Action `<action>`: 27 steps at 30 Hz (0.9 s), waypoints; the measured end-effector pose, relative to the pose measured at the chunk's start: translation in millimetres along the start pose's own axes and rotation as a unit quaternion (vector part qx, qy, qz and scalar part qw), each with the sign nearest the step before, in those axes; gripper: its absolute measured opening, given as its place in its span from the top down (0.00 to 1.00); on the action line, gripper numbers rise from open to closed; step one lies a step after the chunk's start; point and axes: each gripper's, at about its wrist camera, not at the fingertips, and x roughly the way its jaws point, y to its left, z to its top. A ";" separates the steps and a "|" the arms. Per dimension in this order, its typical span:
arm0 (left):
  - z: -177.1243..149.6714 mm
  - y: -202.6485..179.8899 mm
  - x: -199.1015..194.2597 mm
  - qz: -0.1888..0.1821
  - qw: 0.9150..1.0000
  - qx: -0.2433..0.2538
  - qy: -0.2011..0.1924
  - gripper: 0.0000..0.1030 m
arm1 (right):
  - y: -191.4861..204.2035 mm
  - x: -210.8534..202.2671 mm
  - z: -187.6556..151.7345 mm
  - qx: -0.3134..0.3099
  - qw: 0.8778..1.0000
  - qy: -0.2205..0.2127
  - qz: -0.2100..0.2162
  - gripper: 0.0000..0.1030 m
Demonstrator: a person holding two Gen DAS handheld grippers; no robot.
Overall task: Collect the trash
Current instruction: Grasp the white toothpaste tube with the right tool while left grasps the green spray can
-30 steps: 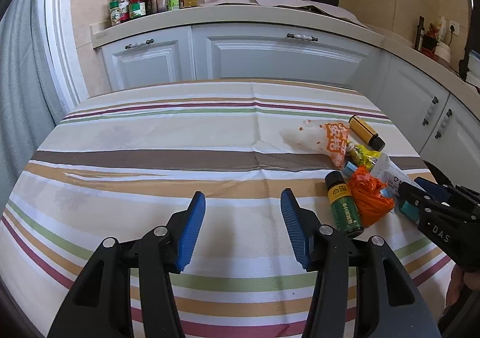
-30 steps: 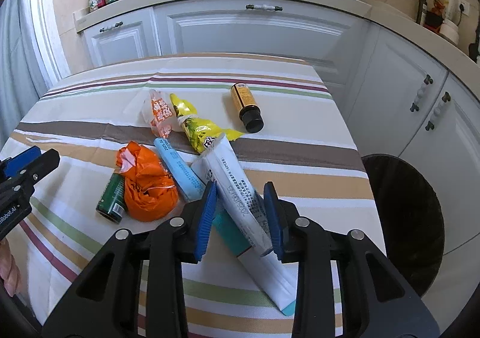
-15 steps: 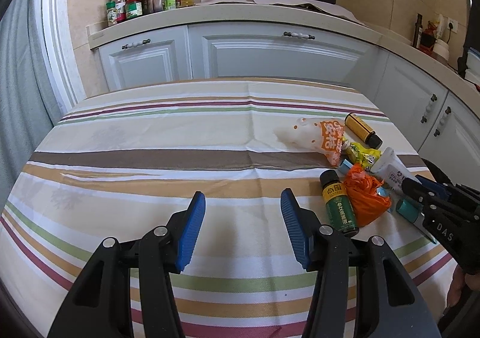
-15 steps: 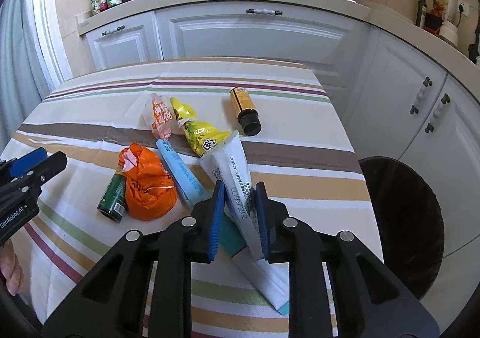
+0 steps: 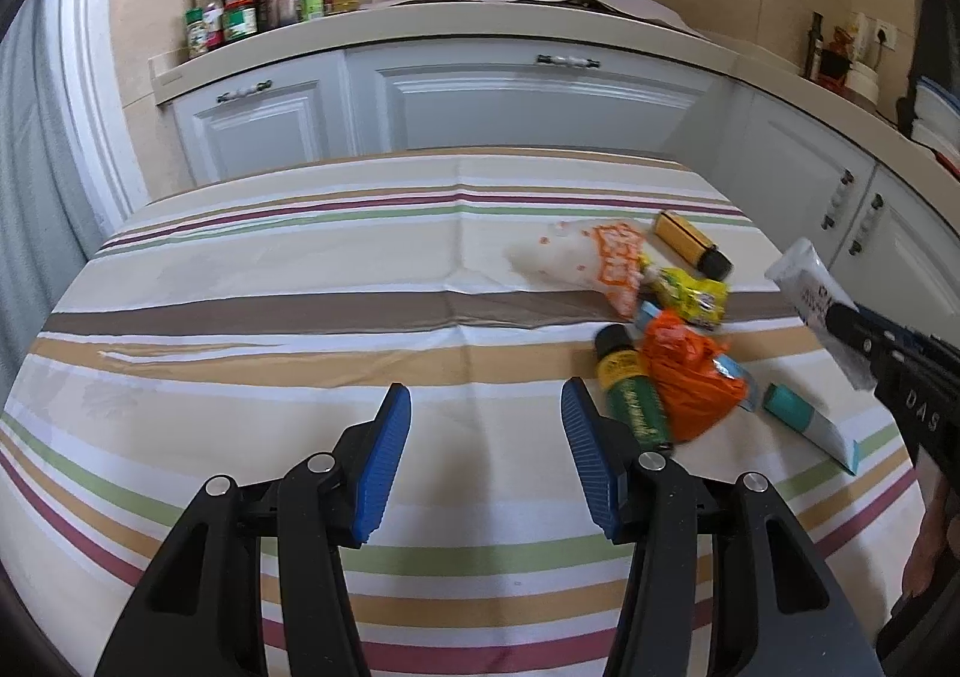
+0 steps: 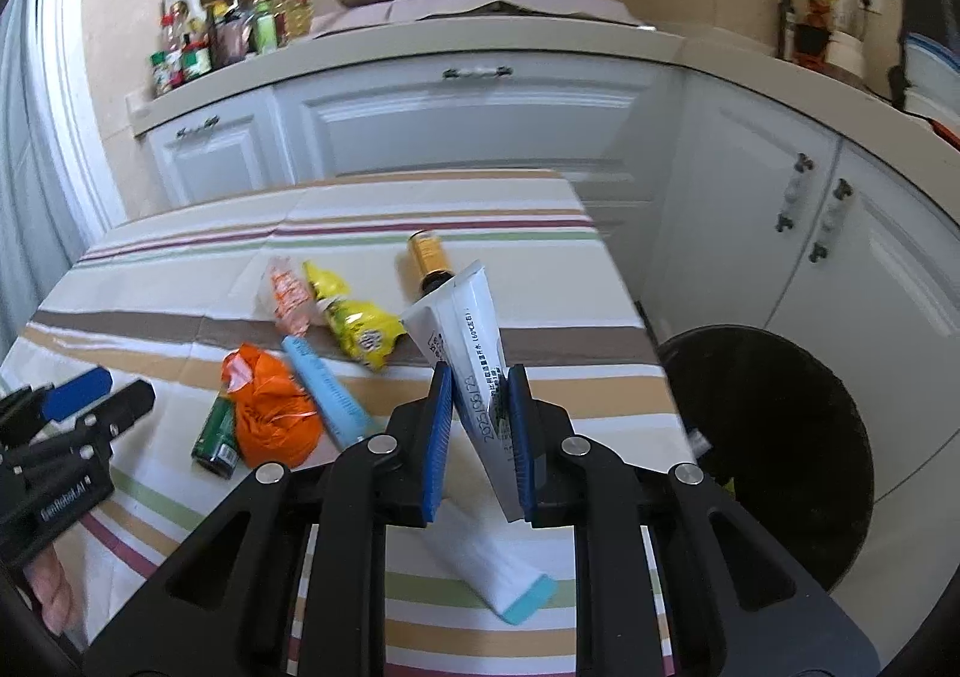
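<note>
Between the blue pads of the right gripper (image 6: 477, 431) sits a white tube (image 6: 468, 329), pinched near its middle, with its flat crimped end pointing up and away over the striped table (image 6: 180, 269). It looks light and soft, so it may bend or slip if squeezed at the thin end (the fuller middle is the better place to hold it). 1 second ago the tube lay flat on the cloth with the jaws wide on both sides of it; the jaws have just been closing and now press on it, and it is lifted off the cloth. Just to the right, below the table edge, waits the black bin (image 6: 774, 437). The left gripper (image 5: 486, 455) hangs over bare cloth as before, its jaws spread with nothing between them. An orange bag (image 6: 270, 413), a green bottle (image 6: 213, 437) and 1 blue tube (image 6: 324, 383) lie in the same places.
</note>
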 end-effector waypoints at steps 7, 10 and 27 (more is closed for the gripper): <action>-1.7 -25.3 3.9 -0.015 1.000 0.022 0.007 0.50 | -21.9 -5.7 -2.7 0.023 1.000 -0.010 -0.016 0.82; -1.7 -33.1 7.8 -0.019 0.999 0.027 0.012 0.50 | -32.4 -7.5 -5.2 0.030 0.999 -0.011 -0.020 0.82; -3.8 -39.0 25.6 -0.046 0.997 0.025 0.055 0.76 | -52.8 -8.6 -11.2 0.047 0.999 -0.012 -0.022 0.82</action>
